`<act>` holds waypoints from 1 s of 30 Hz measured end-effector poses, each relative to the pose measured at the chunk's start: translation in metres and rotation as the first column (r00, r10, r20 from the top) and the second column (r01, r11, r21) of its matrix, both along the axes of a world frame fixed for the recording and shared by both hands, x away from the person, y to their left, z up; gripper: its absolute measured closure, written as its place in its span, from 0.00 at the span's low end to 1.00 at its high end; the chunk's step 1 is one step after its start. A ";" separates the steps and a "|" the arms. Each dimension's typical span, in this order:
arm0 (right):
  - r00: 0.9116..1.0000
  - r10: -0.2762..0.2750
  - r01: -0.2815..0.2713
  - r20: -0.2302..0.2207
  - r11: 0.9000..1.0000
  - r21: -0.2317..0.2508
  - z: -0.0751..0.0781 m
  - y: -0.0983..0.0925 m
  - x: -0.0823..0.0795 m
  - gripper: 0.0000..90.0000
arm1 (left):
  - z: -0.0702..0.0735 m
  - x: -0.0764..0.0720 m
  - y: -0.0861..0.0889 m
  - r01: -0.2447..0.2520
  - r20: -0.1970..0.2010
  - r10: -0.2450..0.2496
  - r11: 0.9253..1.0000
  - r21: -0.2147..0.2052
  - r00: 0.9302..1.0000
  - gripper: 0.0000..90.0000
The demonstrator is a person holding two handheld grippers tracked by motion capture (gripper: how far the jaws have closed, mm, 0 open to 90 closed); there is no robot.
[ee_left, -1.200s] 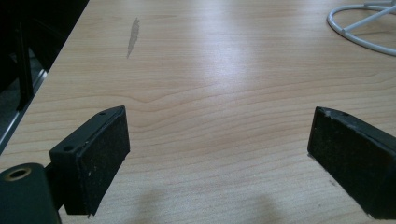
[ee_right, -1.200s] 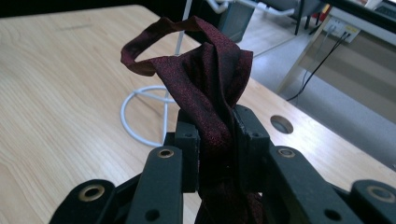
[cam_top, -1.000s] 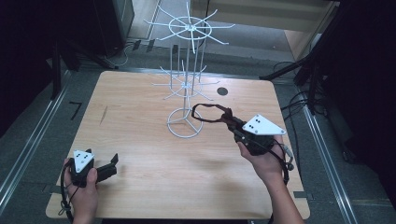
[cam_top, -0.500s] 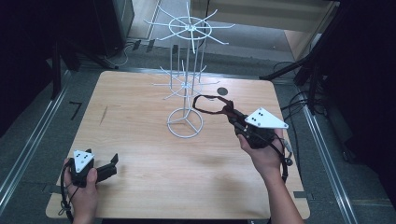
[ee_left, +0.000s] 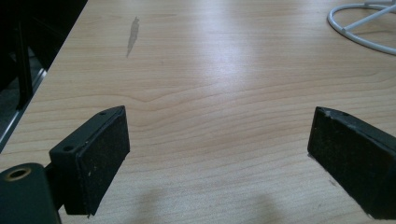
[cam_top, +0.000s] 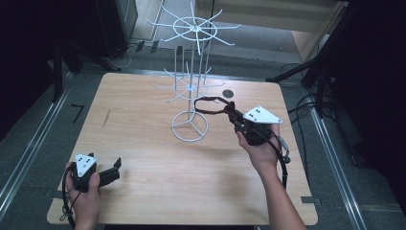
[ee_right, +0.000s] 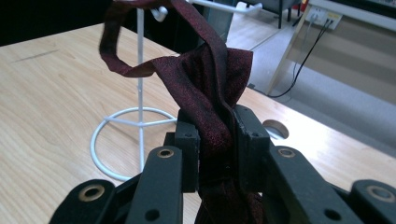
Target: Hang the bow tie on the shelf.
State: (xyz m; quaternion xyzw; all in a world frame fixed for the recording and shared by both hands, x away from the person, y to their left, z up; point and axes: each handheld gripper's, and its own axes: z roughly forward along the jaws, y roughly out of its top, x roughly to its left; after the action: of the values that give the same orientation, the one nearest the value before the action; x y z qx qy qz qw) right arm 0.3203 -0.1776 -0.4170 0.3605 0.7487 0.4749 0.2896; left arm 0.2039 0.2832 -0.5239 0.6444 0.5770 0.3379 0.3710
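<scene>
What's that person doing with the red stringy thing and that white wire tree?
A person holds a gripper in each hand at a wooden table. The right gripper is shut on a dark red fabric loop and holds it up beside the white wire rack, close to one of its lower arms. It is not hung on yet. The left gripper rests open near the table's front edge, holding nothing.

A light wooden table (cam_top: 143, 143) carries the things, with a dark narrow mark (cam_top: 106, 118) on its left part and a round dark hole (cam_top: 228, 93) near the far edge. A white wire rack (cam_top: 190, 125) stands on it with its ring base flat on the wood, near the middle.
</scene>
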 end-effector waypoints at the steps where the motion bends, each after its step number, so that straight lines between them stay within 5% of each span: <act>1: 1.000 0.000 0.000 -0.009 1.000 0.011 -0.001 0.001 0.002 0.83 | 0.000 0.000 0.000 -0.001 -0.001 0.001 1.000 -0.001 1.000 0.07; 18: 0.997 -0.009 0.011 -0.072 1.000 0.025 -0.018 0.041 0.027 0.83 | 0.000 -0.001 0.000 -0.003 0.016 0.003 1.000 -0.005 1.000 0.07; 30: 0.992 -0.003 0.013 -0.126 0.997 0.080 -0.030 0.061 0.040 0.79 | 0.000 -0.002 0.001 0.004 0.020 -0.004 1.000 -0.008 1.000 0.07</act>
State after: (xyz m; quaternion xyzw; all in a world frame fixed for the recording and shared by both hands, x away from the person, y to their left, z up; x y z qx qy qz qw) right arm 0.3601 -0.1169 -0.4470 0.4040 0.7442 0.4800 0.2291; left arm 0.2018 0.2844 -0.5235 0.6408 0.5733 0.3411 0.3799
